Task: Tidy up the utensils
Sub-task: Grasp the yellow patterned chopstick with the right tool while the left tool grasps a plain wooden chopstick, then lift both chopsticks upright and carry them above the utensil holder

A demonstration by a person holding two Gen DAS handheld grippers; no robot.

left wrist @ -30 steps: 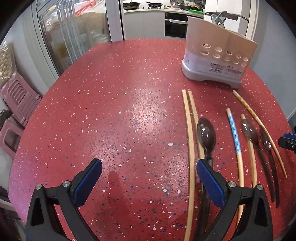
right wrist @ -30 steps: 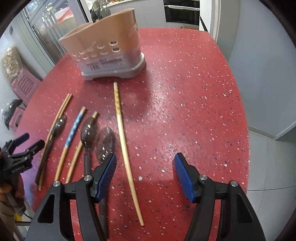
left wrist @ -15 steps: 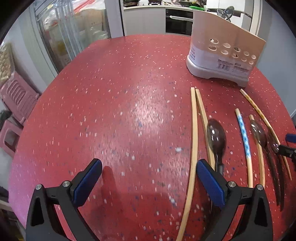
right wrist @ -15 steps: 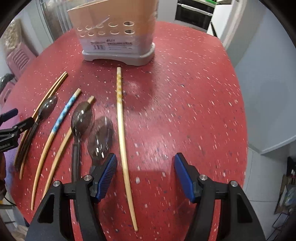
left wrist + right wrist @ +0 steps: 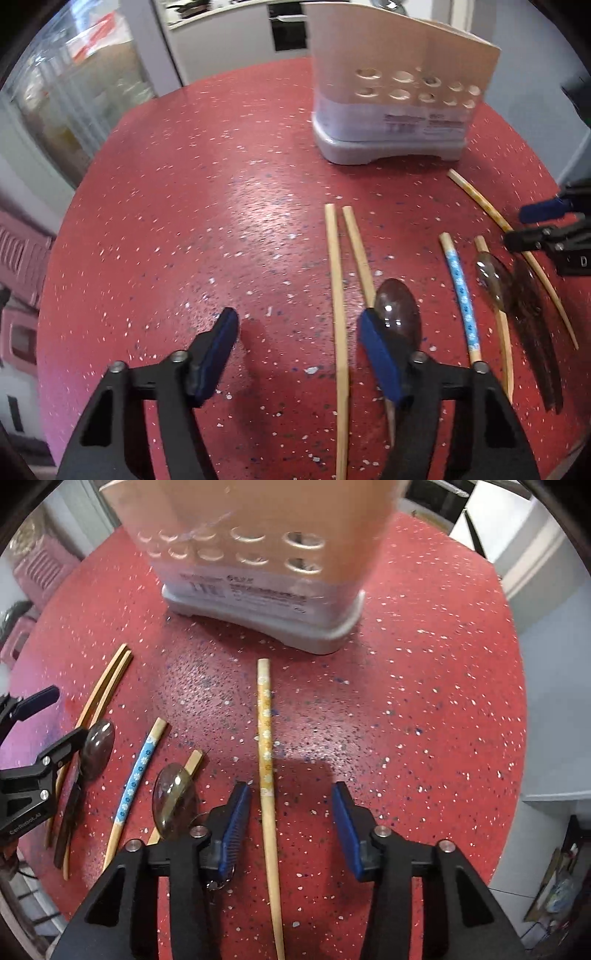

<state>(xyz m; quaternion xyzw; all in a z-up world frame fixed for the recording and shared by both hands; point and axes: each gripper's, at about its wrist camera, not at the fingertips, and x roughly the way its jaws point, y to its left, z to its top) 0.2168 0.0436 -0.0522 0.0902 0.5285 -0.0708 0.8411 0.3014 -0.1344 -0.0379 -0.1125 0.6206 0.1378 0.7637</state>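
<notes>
The red speckled tabletop [image 5: 424, 701] carries everything. The beige utensil holder [image 5: 258, 546] stands upright on its grey base at the far side; a barcode label runs along its lower front, the print too blurred to read.

The right gripper [image 5: 291, 812] hovers low on the near side of the holder, jaws spread wide and holding nothing. Between them lies the yellow-patterned chopstick [image 5: 266, 760], long axis pointing straight at the holder, its thick end just short of the base. It touches neither pad.

The left gripper [image 5: 299, 343] sits further left of the holder, jaws likewise spread and empty. One plain chopstick [image 5: 339, 314] of a pair lies between them, also running toward the holder. The right pad overlaps the bowl of a dark translucent spoon [image 5: 399, 306]; contact cannot be told.

Between the two grippers, the blue-patterned chopstick [image 5: 135, 775], another plain chopstick and two more dark spoons [image 5: 495, 280] lie roughly parallel, thick ends and bowls toward the holder.
</notes>
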